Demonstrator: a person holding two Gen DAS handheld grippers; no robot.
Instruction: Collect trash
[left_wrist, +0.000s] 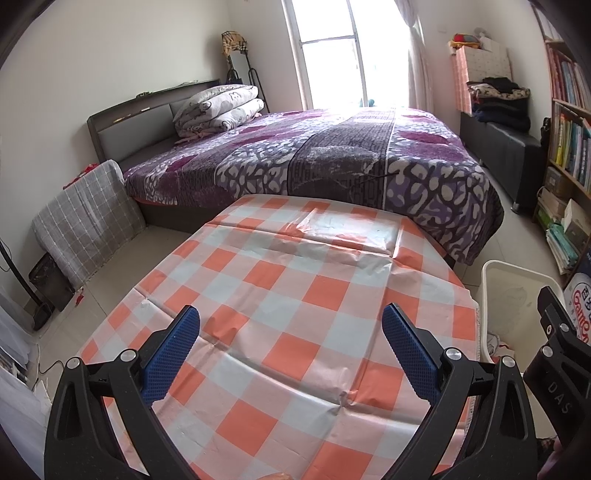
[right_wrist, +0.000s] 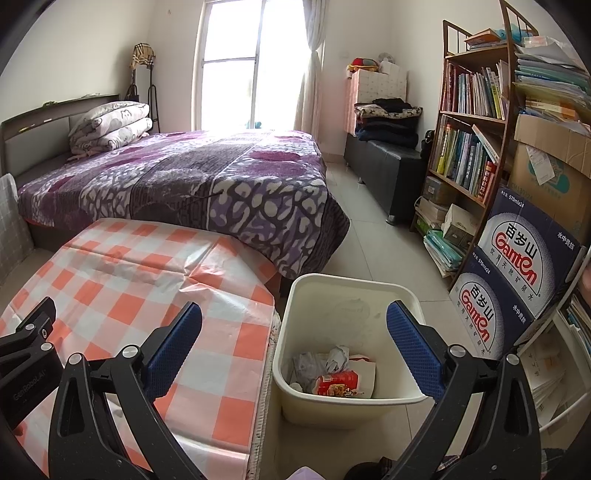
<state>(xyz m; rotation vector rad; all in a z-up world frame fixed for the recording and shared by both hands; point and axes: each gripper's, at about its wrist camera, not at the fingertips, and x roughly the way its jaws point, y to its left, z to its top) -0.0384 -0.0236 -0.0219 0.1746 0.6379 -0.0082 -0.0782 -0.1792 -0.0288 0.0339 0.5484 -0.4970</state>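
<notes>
A cream plastic bin (right_wrist: 369, 291) stands on the floor right of the table. Inside lie crumpled paper (right_wrist: 338, 358), a red snack wrapper (right_wrist: 338, 382) and a white sheet. My right gripper (right_wrist: 293, 321) hangs open above the bin's near left side, nothing between its blue pads. My left gripper (left_wrist: 291, 325) is open over the orange-checked tablecloth (left_wrist: 295, 295), also holding nothing. The bin's rim (left_wrist: 517, 269) shows at the right of the left wrist view, with the right gripper's body (left_wrist: 561, 332) before it. The left gripper's body (right_wrist: 29, 332) shows at the right wrist view's left edge.
A bed with a purple cover (right_wrist: 184, 173) lies beyond the table. A bookshelf (right_wrist: 469, 129) and stacked water cartons (right_wrist: 517, 273) stand right of the bin. A black bench (right_wrist: 388, 162) with folded clothes is by the far wall. Tiled floor (right_wrist: 376, 243) runs between bed and shelf.
</notes>
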